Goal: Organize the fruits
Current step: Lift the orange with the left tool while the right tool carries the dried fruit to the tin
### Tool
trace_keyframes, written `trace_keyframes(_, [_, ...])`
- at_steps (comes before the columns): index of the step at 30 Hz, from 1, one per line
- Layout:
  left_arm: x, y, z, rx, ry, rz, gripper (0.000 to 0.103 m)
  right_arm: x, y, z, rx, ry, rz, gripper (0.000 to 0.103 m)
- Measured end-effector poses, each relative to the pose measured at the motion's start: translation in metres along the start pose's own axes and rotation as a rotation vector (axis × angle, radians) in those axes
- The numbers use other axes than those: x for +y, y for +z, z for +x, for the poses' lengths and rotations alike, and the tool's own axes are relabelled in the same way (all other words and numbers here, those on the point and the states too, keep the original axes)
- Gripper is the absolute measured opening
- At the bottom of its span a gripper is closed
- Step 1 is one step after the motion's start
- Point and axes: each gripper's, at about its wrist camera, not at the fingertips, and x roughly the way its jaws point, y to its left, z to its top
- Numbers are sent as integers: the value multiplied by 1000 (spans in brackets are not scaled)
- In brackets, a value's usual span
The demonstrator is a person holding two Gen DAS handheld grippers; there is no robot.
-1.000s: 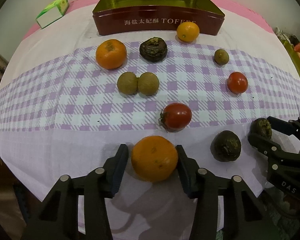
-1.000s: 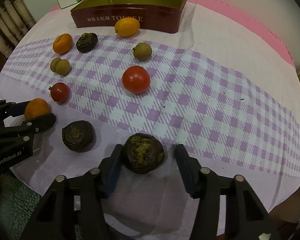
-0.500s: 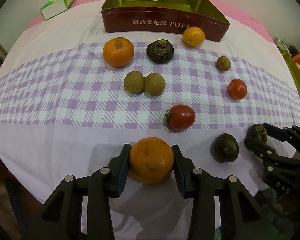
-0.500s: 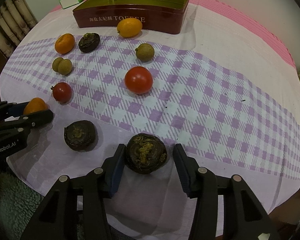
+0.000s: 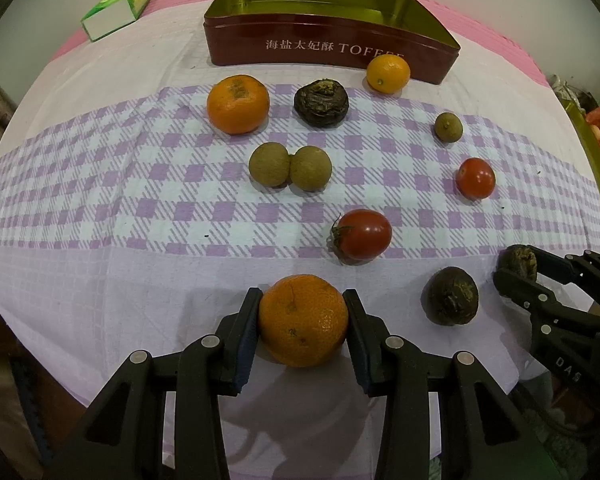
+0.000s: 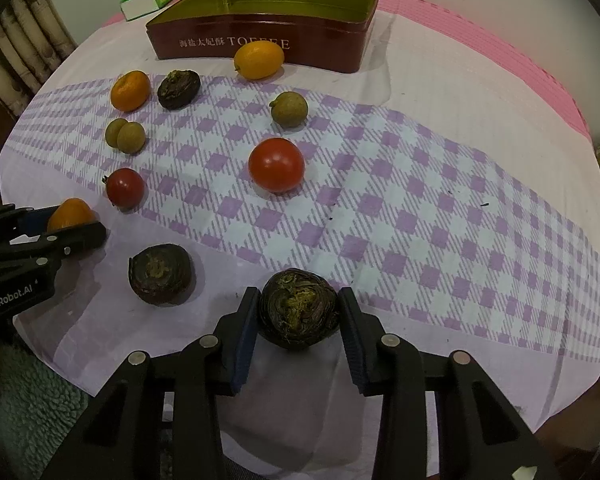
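Purple-checked cloth (image 5: 160, 208) covers the table in front of you, with a pink mat showing beyond its far edge. At the far side stands an open red toffee tin (image 5: 324, 46), empty inside, and a green and white carton (image 5: 114, 20) lies to its left.

Your left gripper (image 5: 303, 322) is clamped on a mandarin (image 5: 303, 320) at the near edge of the cloth, both pads pressed against the fruit's sides. Your right gripper (image 6: 298, 316) has a dark water chestnut (image 6: 298, 308) between its pads; its jaws are closing, and the pads touch the chestnut on both sides.

Between your two tools lies a second water chestnut (image 5: 452, 295), apart from both. Farther off, a stemmed tomato (image 5: 362, 234) sits just beyond the mandarin you hold, and a rounder tomato (image 5: 475, 178) lies to the right of it. Two longans (image 5: 290, 167) touch each other near the middle of the cloth, and a single longan (image 5: 448, 127) rests well to their right. In the far row a second mandarin (image 5: 238, 104) sits on the left, a third water chestnut (image 5: 321, 101) beside it, and a kumquat (image 5: 388, 73) right up against the tin's front wall.
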Motion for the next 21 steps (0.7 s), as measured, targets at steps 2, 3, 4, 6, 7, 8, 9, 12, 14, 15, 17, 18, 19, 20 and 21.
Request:
trace_keyframes(2, [1, 0, 0, -2, -1, -1, 41, 0, 1, 0, -1, 4, 6, 36])
trace_keyframes(3, [1, 0, 0, -1, 0, -2, 41, -1, 2, -1, -2, 6, 9, 36])
trace_keyframes(4, [2, 0, 0, -3, 0, -3, 41, -1, 1, -1, -4, 7, 12, 36])
trace_keyframes(6, [0, 1, -1, -5, 4, -7, 41, -3, 2, -3, -9, 11, 16, 36])
trace_keyframes(7, [1, 1, -1, -6, 10, -9, 41, -3, 2, -4, -13, 11, 18, 36])
trace_keyframes(8, [1, 2, -2, -8, 15, -9, 41, -4, 2, -5, -18, 13, 21, 36])
trace_keyframes(9, [1, 2, -3, -10, 16, -9, 41, -6, 2, -6, -35, 10, 19, 36])
trace_keyframes(12, [1, 3, -8, -25, 24, -1, 41, -9, 3, -11, -53, 15, 28, 36])
trace_keyframes(14, [0, 4, -13, -42, 27, -2, 41, -13, 5, -14, -64, 20, 35, 36])
trace_keyframes(15, [0, 5, -16, -52, 29, -1, 41, -14, 7, -15, -68, 20, 38, 36])
trace_keyframes(17, [0, 8, -22, -74, 32, 0, 41, -18, 11, -19, -79, 22, 44, 36])
trace_keyframes(18, [2, 9, -24, -81, 28, 0, 41, -18, 12, -20, -82, 24, 47, 36])
trace_keyframes(19, [2, 10, -26, -87, 26, -1, 41, -20, 14, -22, -88, 28, 51, 36])
trace_keyframes(20, [3, 12, -27, -89, 28, 0, 41, -19, 15, -23, -93, 30, 52, 36])
trace_keyframes(21, [6, 13, -28, -91, 27, -1, 41, -19, 14, -25, -97, 30, 51, 36])
